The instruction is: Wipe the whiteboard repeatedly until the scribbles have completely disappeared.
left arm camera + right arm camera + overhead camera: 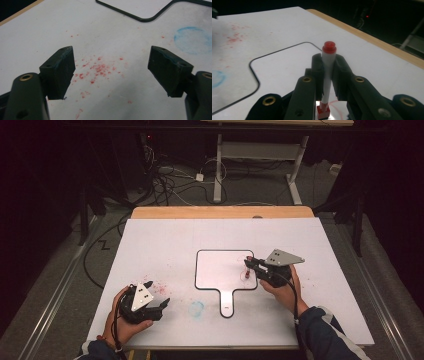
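A small white paddle-shaped whiteboard (220, 269) with a black rim lies in the middle of the table, handle toward me. My right gripper (249, 265) is shut on a white marker with red ends (328, 75), held upright over the board's right part, its lower end at a faint red mark (338, 103) on the board. My left gripper (165, 304) rests at the table's front left, open and empty. In the left gripper view its jaws stand wide apart over red specks (98, 68) on the white sheet.
A white sheet (165, 240) covers the wooden table (220, 212). A blue ring smear (196, 308) lies left of the board's handle (227, 303). Red specks (159, 287) dot the sheet near the left gripper. Cables and a desk frame (260, 160) sit on the floor beyond.
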The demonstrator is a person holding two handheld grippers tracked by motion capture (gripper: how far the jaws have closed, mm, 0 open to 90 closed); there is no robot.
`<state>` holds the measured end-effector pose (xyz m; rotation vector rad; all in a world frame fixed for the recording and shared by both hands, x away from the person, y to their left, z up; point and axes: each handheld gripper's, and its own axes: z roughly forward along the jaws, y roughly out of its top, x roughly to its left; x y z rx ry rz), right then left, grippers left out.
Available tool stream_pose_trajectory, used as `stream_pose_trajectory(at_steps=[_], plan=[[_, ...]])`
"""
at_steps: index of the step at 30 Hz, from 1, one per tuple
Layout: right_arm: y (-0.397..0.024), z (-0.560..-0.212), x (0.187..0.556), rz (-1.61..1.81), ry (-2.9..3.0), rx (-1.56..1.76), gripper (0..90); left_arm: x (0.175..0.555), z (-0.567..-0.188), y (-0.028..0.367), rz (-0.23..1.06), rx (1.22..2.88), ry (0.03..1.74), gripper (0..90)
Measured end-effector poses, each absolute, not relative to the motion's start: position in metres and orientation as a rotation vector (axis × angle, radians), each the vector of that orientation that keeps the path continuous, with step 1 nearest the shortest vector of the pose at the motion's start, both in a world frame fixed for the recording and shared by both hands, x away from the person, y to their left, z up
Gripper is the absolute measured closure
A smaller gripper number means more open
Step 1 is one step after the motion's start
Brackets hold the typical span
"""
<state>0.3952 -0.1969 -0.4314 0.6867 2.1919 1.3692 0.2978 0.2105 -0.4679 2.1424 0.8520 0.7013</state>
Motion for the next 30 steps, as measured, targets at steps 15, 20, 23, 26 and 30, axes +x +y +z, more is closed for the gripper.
stream_pose_trajectory(at_steps=[15, 20, 23, 26, 30], plan=[[-0.199, -0.427, 0.376, 1.337, 2.264, 0.608, 81.6, 0.297, -0.468, 0.210, 0.698, 2.155, 0.824, 21.0], [-0.203, -0.427, 0.374, 1.330, 2.258, 0.611, 81.6, 0.297, -0.468, 0.209, 0.697, 2.154, 0.822, 21.0], [-0.199, -0.428, 0.370, 1.349, 2.261, 0.599, 81.6, 0.297, -0.468, 0.209, 0.696, 2.159, 0.822, 21.0], [-0.195, -0.429, 0.367, 1.350, 2.260, 0.586, 81.6, 0.297, -0.468, 0.209, 0.695, 2.160, 0.821, 21.0], [-0.194, -0.430, 0.367, 1.365, 2.254, 0.595, 81.6, 0.297, -0.468, 0.209, 0.692, 2.155, 0.822, 21.0]])
